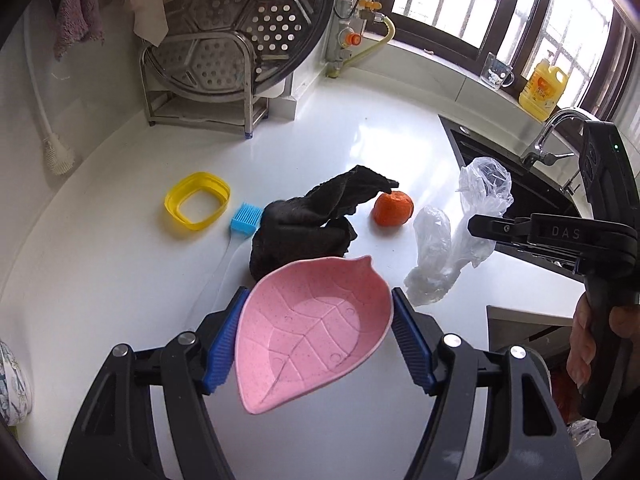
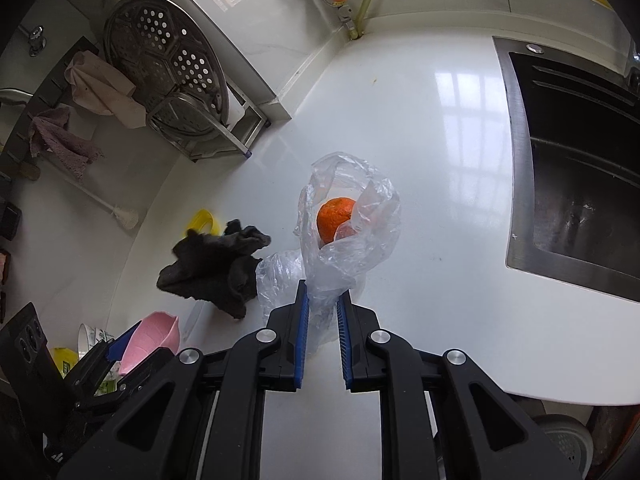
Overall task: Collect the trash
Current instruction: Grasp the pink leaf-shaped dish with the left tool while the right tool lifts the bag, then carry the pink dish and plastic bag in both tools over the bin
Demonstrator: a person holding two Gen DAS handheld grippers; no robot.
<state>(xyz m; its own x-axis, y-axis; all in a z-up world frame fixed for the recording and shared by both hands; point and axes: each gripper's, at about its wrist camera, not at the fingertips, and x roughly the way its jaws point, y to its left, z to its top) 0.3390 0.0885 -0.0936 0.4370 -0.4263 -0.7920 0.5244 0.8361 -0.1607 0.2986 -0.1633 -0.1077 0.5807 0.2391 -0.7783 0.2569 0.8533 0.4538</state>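
Note:
A pink leaf-shaped dish (image 1: 312, 332) sits between the blue pads of my left gripper (image 1: 318, 292), which is shut on it and holds it above the white counter (image 1: 120, 272). My right gripper (image 2: 323, 300) is shut on a crumpled clear plastic bag (image 2: 352, 240), which stands up from its tips. In the left wrist view the bag (image 1: 482, 192) hangs at the right gripper (image 1: 474, 224), with its lower part (image 1: 432, 256) on the counter. An orange (image 1: 392, 209) rests on the counter beside the bag and shows through it (image 2: 334, 216) in the right wrist view.
A black cloth (image 1: 308, 224) lies bunched behind the dish. Left of it are a blue brush (image 1: 245, 220) and a yellow ring (image 1: 197, 201). A dish rack with a steamer plate (image 1: 240, 40) stands at the back. The dark sink (image 2: 580, 160) and faucet (image 1: 552, 128) are on the right.

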